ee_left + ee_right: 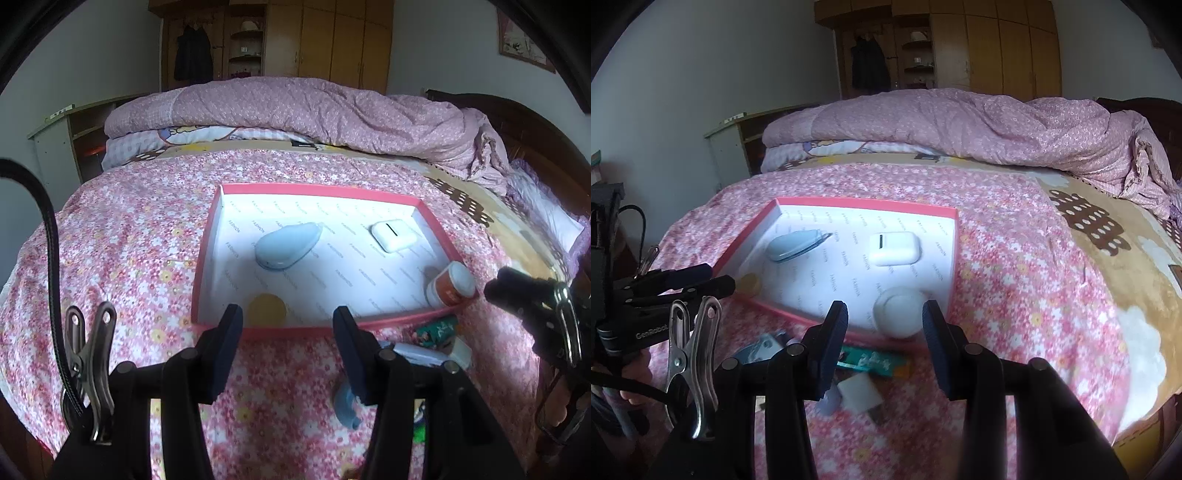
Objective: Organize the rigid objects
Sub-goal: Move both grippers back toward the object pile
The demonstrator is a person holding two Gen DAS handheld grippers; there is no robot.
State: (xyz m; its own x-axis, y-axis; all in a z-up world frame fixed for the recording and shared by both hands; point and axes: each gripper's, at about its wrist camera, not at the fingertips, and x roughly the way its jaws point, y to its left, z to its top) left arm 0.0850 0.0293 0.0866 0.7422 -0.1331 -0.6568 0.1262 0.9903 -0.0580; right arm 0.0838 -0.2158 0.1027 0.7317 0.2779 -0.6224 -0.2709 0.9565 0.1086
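A red-rimmed box (321, 190) (868, 202) with a white floor lies on the flowered bedspread. It holds a light blue teardrop-shaped case (286, 243) (792, 243), a white earbud case (392, 230) (894, 248), a yellow disc (266, 310) (749, 283) and an orange jar with a white lid (451, 284) (899, 313). My left gripper (288, 328) is open and empty just before the box's near wall. My right gripper (884, 325) is open and empty, its fingers either side of the jar. A green packet (873, 362), a white plug (860, 396) and a blue item (345, 404) lie outside the box.
A folded pink quilt (314, 110) (960, 122) lies across the far side of the bed. A wooden wardrobe (993, 44) and a shelf unit (70, 136) stand behind. The right gripper shows at the right edge of the left wrist view (517, 291).
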